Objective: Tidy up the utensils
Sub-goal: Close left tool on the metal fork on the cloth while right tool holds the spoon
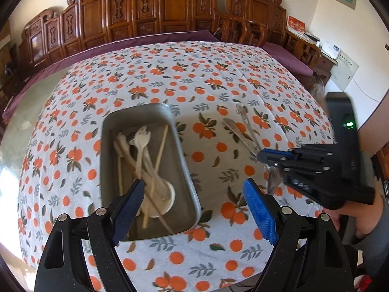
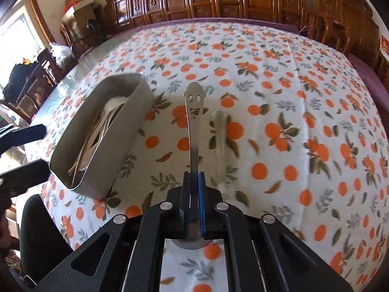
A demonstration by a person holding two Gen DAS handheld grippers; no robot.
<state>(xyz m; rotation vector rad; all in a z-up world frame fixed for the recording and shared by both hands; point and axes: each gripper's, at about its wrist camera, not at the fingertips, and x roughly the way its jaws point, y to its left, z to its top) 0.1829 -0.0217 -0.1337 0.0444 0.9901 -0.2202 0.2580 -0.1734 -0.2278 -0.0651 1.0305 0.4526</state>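
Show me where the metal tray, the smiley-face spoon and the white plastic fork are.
metal tray (image 1: 187, 170), left wrist view, on its right wall.
smiley-face spoon (image 2: 193, 126), right wrist view, mid-handle, ahead of the right gripper.
white plastic fork (image 1: 142, 138), left wrist view, just below its tines.

Bare tablecloth (image 2: 279, 102) beside tray (image 2: 121, 131)

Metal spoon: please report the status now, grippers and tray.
Right gripper shut on metal spoon, smiley handle forward. Left gripper open above tray of utensils. Clear utensil on cloth beside spoon. Path unobstructed.
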